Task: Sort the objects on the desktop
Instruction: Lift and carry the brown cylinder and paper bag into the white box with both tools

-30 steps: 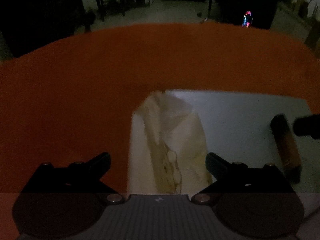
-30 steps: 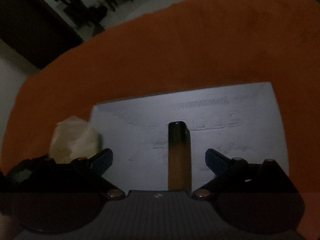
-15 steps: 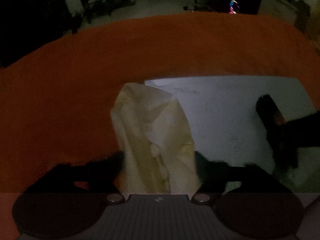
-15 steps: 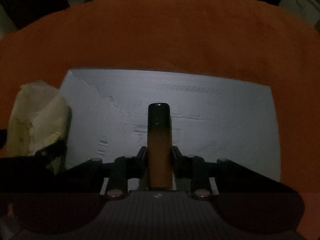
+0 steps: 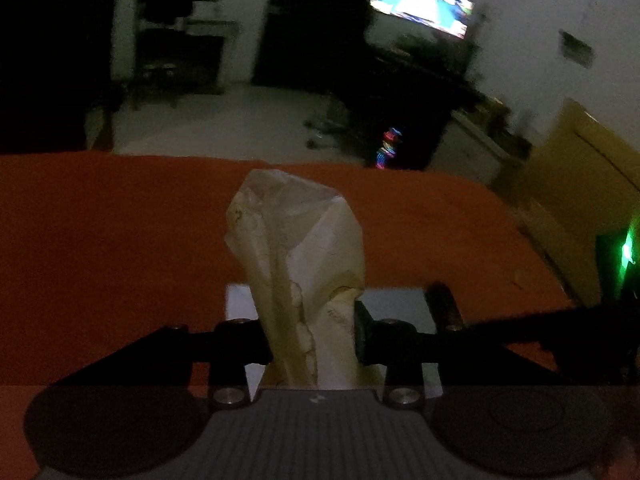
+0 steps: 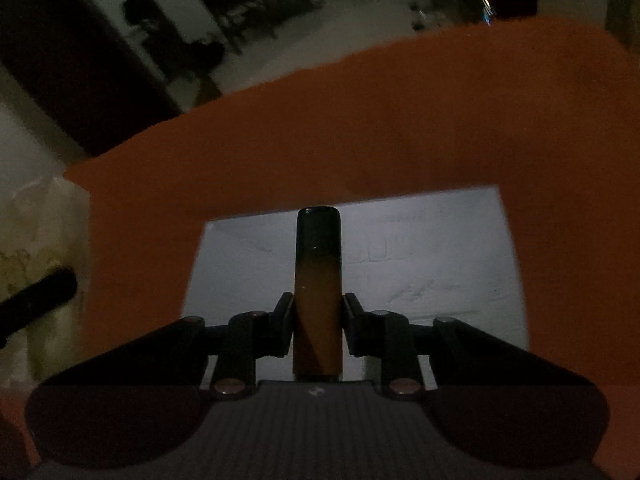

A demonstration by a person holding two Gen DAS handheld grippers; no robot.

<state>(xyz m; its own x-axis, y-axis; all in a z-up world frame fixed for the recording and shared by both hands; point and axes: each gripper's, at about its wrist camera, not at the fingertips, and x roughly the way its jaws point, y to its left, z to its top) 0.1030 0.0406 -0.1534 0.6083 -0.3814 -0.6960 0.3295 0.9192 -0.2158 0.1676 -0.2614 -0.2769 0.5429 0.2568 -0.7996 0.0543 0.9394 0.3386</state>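
A crumpled cream paper wad (image 5: 296, 264) is held off the table, with my left gripper (image 5: 314, 336) shut on its lower part and both pads pressing its sides. In the right wrist view the wad (image 6: 40, 240) shows at the far left edge. A brown cylinder with a black end (image 6: 318, 280) points forward from my right gripper (image 6: 318, 320), which is shut on it above a pale grey sheet (image 6: 420, 264). From the left wrist view, the cylinder (image 5: 442, 304) and the dark right gripper sit low at the right, over the sheet (image 5: 396, 304).
An orange cloth (image 6: 400, 120) covers the table, and the sheet lies on it. Beyond the far edge the room is dim, with a lit screen (image 5: 424, 4), dark furniture, a yellow panel (image 5: 580, 184) and a green light (image 5: 626, 248) at the right.
Both grippers went from open to shut, the left on the paper wad and the right on the cylinder. Both then lifted, and the views tilted up toward the room.
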